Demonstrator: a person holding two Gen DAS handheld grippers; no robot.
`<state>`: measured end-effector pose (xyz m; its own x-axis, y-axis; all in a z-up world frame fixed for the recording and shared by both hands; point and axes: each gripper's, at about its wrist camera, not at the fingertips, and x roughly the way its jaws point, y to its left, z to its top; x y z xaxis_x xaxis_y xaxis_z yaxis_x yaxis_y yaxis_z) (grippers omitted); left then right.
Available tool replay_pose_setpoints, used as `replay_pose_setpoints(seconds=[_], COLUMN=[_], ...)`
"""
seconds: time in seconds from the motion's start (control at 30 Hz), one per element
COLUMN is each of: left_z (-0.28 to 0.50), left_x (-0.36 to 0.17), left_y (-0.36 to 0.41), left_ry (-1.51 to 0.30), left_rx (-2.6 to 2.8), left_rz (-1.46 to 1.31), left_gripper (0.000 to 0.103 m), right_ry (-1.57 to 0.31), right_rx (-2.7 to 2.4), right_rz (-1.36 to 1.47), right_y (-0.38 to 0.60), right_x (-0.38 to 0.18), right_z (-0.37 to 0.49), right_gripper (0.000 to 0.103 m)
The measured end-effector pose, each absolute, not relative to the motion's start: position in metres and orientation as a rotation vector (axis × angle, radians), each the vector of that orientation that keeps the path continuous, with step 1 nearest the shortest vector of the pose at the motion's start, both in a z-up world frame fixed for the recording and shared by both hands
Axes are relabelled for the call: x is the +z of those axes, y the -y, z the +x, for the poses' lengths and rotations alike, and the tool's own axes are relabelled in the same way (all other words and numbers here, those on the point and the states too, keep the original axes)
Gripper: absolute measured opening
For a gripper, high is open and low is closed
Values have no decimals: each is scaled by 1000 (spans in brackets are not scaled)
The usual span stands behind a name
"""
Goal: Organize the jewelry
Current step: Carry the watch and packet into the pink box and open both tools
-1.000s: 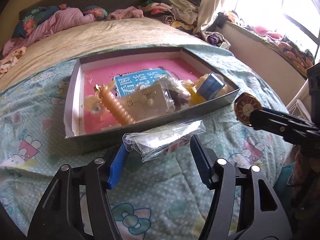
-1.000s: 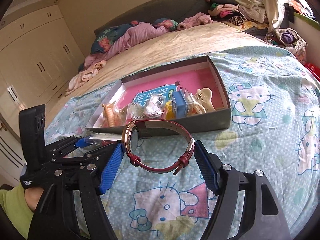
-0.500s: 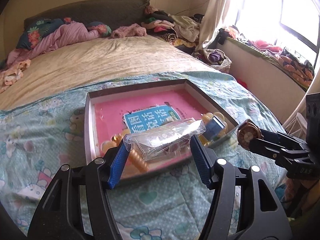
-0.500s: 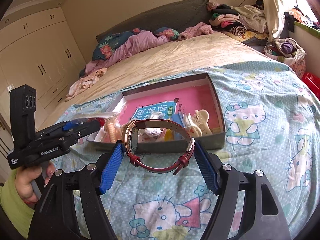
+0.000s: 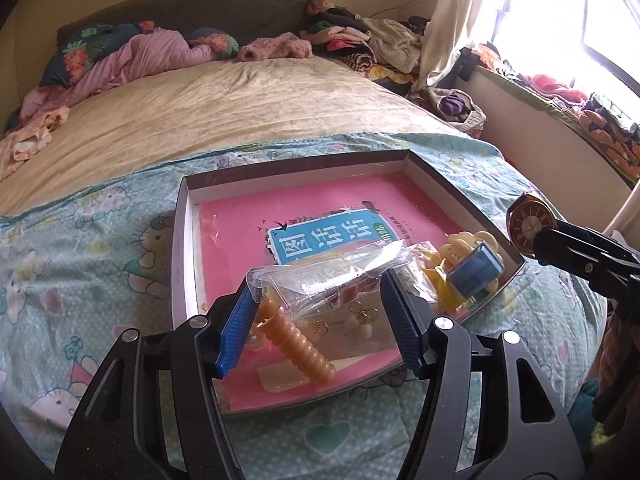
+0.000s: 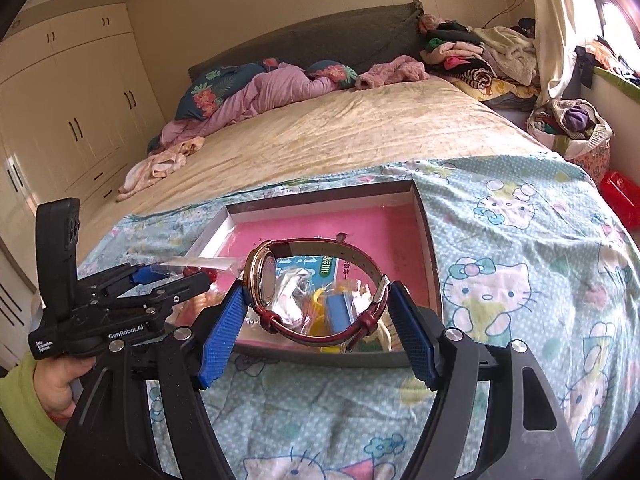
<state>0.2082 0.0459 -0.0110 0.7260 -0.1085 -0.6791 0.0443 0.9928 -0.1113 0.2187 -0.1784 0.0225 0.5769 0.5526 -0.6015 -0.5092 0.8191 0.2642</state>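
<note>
Left gripper (image 5: 320, 300) is clamped on a clear plastic bag (image 5: 324, 276), held above the near edge of the open box (image 5: 182, 248) that lies on the cartoon-print bedspread (image 6: 520, 240). Right gripper (image 6: 316, 312) grips a red-strapped watch (image 6: 320, 280), blue pads pressing the dial side and the buckle side, just short of the box's near wall. Inside the box, along its near edge: an amber spiral hair tie (image 5: 298, 344), a small blue case (image 5: 474, 270), a cream claw clip (image 5: 472, 240) (partly hidden). The bag's contents appear to be small earrings, though glare obscures them.
</note>
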Motion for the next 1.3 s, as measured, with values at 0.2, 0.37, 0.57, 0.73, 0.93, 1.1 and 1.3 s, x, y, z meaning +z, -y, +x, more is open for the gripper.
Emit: replay_pose_setpoints(seconds=[0.2,0.37,0.57,0.73,0.93,1.1,1.3], left_z=[213,215,217,216,216,212,212], left_x=[-17,-20,-24,-28,-29,-29,-27], left_y=[-50,-52,-57,-59,-60,-68,-70], left_ry=[-763,-767,-773,-780,-776,-772,-772], left_rx=[-74,-66,-57,-54,-46,-32,-31], left_rz=[-88,-88,-96,-103,-102,-106,-111], left_gripper=[54,54,55,55,55,55,56], right_ry=[-754,-773,-795,-816,-814,-803,-818], right_rx=[627,643,652,654,650,660,667], right_rz=[37,10,-21,-59,-66,-101,-172], right_y=[164,150,138,129,127,123,112], right_x=[16,10,3,-4,-6,-5,-11], right_z=[236,244,250,252,255,256,257], right_gripper=[70,70,70,70,70,70,70])
